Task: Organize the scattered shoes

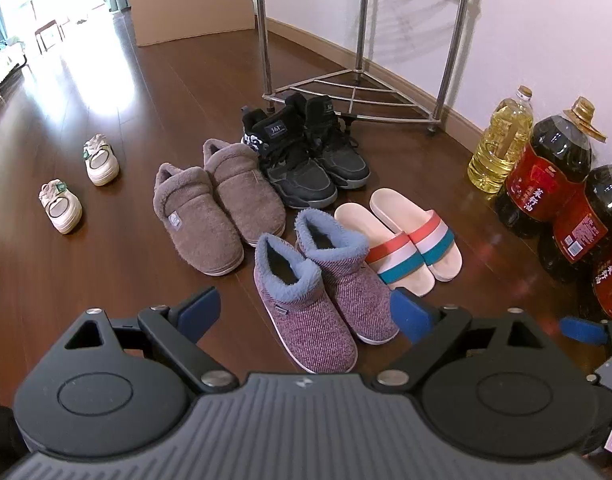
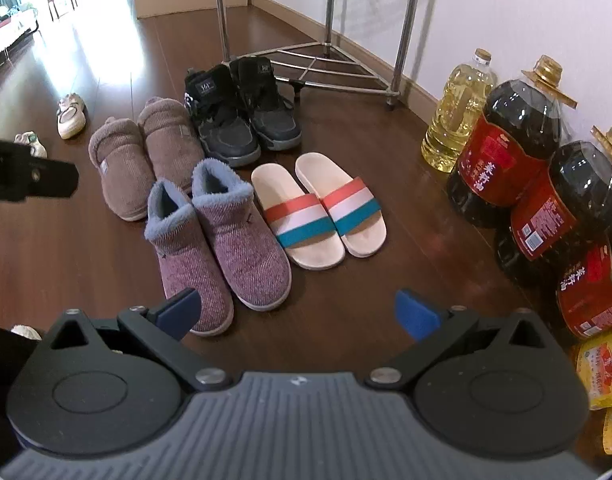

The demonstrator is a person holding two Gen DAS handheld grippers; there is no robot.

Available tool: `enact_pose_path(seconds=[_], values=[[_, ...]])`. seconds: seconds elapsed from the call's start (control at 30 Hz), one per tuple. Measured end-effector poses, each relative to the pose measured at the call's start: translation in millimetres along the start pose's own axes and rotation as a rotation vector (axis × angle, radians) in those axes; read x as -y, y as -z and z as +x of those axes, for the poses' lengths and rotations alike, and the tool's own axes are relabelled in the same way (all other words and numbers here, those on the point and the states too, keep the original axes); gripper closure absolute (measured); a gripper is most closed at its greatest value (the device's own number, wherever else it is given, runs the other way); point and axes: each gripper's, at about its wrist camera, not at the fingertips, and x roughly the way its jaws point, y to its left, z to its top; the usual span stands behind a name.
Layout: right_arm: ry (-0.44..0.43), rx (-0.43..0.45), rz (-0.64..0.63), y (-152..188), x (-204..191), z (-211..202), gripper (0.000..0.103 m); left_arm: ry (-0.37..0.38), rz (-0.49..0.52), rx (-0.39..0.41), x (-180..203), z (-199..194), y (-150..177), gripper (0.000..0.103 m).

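4 shoe pairs [image 1: 290,216] sit together; 2 white sneakers [image 1: 80,184] lie apart.

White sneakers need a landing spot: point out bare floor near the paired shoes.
Free floor lies left of the brown slippers, between them and the white sneakers, and in front of the purple slippers and striped slides. The strip between the slides and the oil bottles is tighter. The pairs themselves sit packed together.
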Motion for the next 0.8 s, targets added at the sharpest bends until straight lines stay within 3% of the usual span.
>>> enact_pose_path(seconds=[0.57,0.8], values=[[-0.006,-0.011,-0.020,2.8,-2.2,0.6,0.001,0.004,0.001,-0.006,1.3,0.3,-0.6,0.010],[-0.042,0.036,-0.035,-0.7,-7.6,-5.0,0.001,0.006,-0.029,0.032,-1.0,-3.1,-7.9,0.010]])
